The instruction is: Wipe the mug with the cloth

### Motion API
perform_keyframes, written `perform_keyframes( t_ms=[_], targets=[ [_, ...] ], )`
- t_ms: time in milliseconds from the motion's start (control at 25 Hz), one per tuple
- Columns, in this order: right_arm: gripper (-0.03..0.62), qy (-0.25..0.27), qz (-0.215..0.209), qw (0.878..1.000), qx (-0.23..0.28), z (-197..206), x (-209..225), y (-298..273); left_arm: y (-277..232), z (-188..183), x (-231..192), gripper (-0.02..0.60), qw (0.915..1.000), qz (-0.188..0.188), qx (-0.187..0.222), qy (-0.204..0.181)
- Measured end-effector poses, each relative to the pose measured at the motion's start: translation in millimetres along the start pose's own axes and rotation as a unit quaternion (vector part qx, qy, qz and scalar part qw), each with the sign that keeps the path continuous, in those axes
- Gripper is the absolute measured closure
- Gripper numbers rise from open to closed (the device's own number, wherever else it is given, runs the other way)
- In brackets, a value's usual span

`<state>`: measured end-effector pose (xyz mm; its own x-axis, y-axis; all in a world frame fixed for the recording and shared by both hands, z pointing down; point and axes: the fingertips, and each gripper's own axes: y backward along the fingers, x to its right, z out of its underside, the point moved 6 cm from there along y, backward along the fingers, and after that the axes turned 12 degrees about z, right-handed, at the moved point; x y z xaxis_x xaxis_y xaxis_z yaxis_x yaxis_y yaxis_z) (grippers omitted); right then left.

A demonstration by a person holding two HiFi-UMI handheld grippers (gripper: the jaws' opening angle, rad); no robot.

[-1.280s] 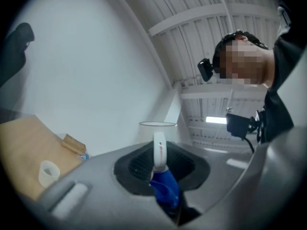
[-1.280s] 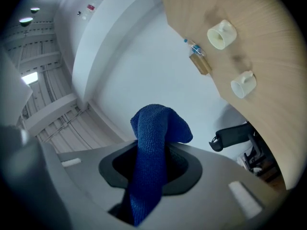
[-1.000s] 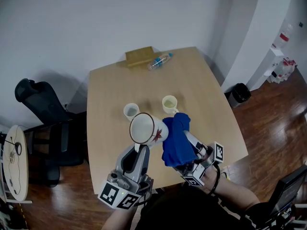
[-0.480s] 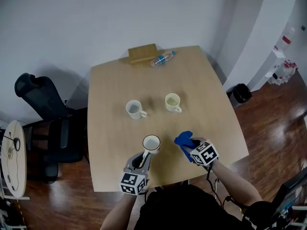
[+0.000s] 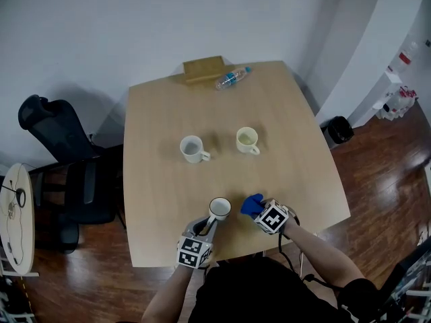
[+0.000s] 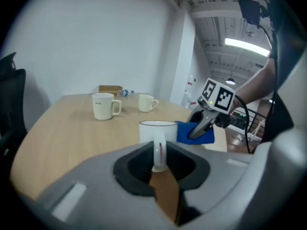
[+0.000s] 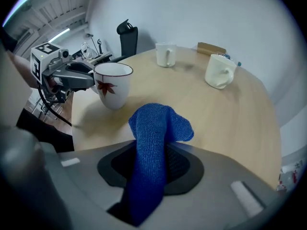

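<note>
Left gripper and mug, lower now.

No text is legible; the mug bears only a red leaf.

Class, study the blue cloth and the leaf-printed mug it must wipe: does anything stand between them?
Nothing visible does. Only bare table lies between the cloth and the mug, which are close together.

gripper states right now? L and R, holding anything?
Left gripper: closed on the mug, by its handle.
Right gripper: holding the blue cloth between its jaws, which have just been opening a little.
</note>
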<state>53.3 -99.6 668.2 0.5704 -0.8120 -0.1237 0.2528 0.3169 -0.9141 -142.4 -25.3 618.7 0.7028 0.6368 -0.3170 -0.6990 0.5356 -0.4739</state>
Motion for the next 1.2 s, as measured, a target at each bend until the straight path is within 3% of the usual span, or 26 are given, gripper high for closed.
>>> perform_keyframes(
  t_ms=[320,600,720,800,920,1080,1200],
  targets=[
    [0.340,-0.001,0.029,1.000,-0.009,0.4,-5.2,18.0,20.8,30.7,-6.1,0.468,0.9963,-0.019,-0.083,0.008],
    [0.338,-0.100,0.088,0.990,0.037,27.8,8.7,65.9,45.9,52.1,-13.0,0.457,0.9975,-0.029,-0.048,0.044],
    [0.383,-0.161,0.118,0.977,0.079,44.4,10.7,101.9,67.4,66.1,-9.9,0.457,0.9964,-0.045,-0.020,0.068],
    [0.481,-0.206,0.129,0.963,0.118,58.3,7.2,126.1,87.6,73.9,-2.8,0.457,0.9940,-0.067,0.003,0.087],
    [0.585,-0.275,0.113,0.936,0.190,72.7,-6.7,166.0,119.4,76.1,22.7,0.459,0.9872,-0.101,0.048,0.114],
    [0.588,-0.322,0.072,0.903,0.276,91.6,-34.8,208.2,148.5,58.1,84.3,0.471,0.9818,-0.119,0.108,0.101],
    [0.586,-0.313,0.039,0.896,0.313,120.4,-69.7,234.9,155.3,42.6,153.4,0.472,0.9806,-0.108,0.147,0.072]
  ],
)
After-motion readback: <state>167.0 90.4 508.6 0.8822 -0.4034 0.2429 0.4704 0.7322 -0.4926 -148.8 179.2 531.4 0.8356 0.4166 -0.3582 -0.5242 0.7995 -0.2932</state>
